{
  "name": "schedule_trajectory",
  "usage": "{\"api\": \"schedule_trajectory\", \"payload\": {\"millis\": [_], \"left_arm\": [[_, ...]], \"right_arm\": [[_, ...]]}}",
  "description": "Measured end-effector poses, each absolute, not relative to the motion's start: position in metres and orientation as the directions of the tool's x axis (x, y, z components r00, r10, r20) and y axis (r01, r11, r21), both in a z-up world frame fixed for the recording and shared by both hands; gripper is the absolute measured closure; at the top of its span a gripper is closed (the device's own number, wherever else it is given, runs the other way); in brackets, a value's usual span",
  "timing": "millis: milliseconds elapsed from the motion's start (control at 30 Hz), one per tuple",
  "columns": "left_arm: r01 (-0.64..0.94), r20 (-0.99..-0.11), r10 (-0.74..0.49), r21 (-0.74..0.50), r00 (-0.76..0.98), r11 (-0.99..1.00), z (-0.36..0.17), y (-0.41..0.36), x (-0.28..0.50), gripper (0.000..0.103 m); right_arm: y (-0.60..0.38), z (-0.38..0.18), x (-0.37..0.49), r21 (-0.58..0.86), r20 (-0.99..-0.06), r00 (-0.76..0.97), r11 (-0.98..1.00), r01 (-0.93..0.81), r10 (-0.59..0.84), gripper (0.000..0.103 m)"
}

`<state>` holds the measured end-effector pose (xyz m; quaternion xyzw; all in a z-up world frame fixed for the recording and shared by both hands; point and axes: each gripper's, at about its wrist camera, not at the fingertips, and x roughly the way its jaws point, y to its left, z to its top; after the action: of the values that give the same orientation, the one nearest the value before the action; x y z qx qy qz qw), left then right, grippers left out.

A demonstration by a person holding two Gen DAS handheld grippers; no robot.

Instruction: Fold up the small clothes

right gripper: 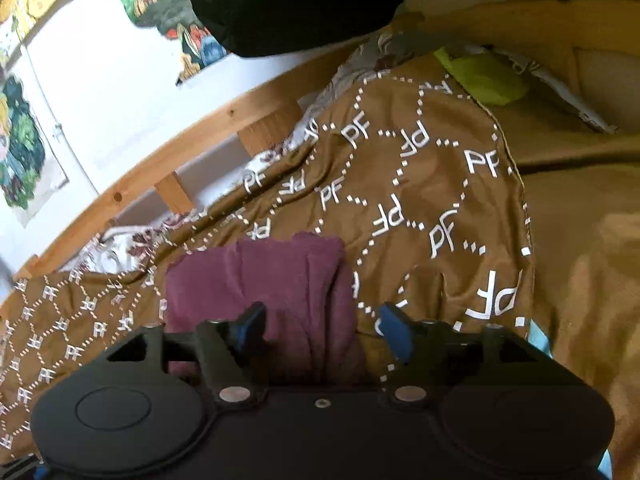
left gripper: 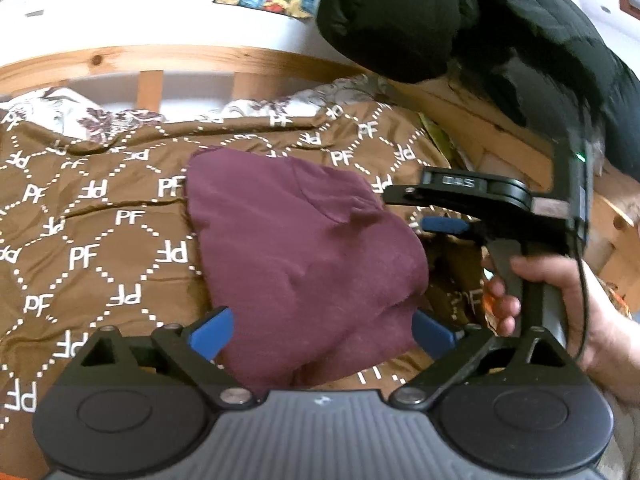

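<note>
Left wrist view: catches the right tool (left gripper: 440,208) from the side, held by a hand (left gripper: 560,304) below a black padded sleeve (left gripper: 440,20). Right wrist view: misses the other tool, yet adds a plain tan blanket (right gripper: 580,280), a lime-green scrap (right gripper: 484,76) and wall pictures (right gripper: 24,148).

Maroon garment (left gripper: 304,256), folded into a thick soft packet with rounded edges, lying on the bed on a brown cover (left gripper: 88,240) printed with white dotted diamonds and "PF" letters. Wooden bed rail (left gripper: 160,60) behind, against a white wall.

Left tool (left gripper: 320,336): spread wide, blue pads on either side of the packet's near end, not pressing it. Right tool (right gripper: 324,332): parted too, over the packet's near right edge (right gripper: 280,292), nothing clamped.
</note>
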<state>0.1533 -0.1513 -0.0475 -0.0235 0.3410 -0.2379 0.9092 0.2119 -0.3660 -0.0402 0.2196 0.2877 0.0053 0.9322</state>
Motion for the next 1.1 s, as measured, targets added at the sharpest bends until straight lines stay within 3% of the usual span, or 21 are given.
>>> {"api": "schedule_trajectory", "payload": {"millis": [267, 400, 600, 700, 867, 933, 1100], "left_arm": [[0.145, -0.563, -0.307, -0.313, 0.768, 0.939, -0.041, -0.105, 0.164, 0.001], [-0.057, -0.624, -0.214, -0.386, 0.752, 0.921, -0.054, -0.077, 0.179, 0.001], [-0.195, -0.701, -0.22, -0.461, 0.678, 0.866, -0.077, -0.055, 0.196, 0.001], [-0.192, -0.708, -0.221, -0.454, 0.671, 0.87, -0.081, -0.056, 0.197, 0.001], [-0.163, -0.716, -0.235, -0.44, 0.657, 0.883, -0.082, -0.065, 0.198, 0.001], [-0.153, -0.719, -0.243, -0.438, 0.651, 0.886, -0.084, -0.067, 0.198, 0.001], [-0.121, -0.728, -0.294, -0.459, 0.62, 0.88, -0.09, -0.072, 0.202, 0.001]], "right_arm": [[-0.348, -0.019, 0.189, 0.394, -0.445, 0.881, 0.919, 0.032, 0.16, 0.015], [-0.331, -0.011, 0.178, 0.352, -0.415, 0.891, 0.936, -0.028, 0.183, 0.005], [-0.302, -0.012, 0.172, 0.271, -0.468, 0.865, 0.961, -0.056, 0.182, 0.006], [-0.292, -0.016, 0.165, 0.227, -0.507, 0.845, 0.972, -0.059, 0.17, 0.021], [-0.285, -0.016, 0.152, 0.193, -0.53, 0.83, 0.978, -0.081, 0.174, 0.073], [-0.282, -0.016, 0.148, 0.19, -0.55, 0.814, 0.977, -0.095, 0.186, 0.088], [-0.285, -0.025, 0.141, 0.257, -0.655, 0.734, 0.966, -0.008, 0.181, 0.096]]}}
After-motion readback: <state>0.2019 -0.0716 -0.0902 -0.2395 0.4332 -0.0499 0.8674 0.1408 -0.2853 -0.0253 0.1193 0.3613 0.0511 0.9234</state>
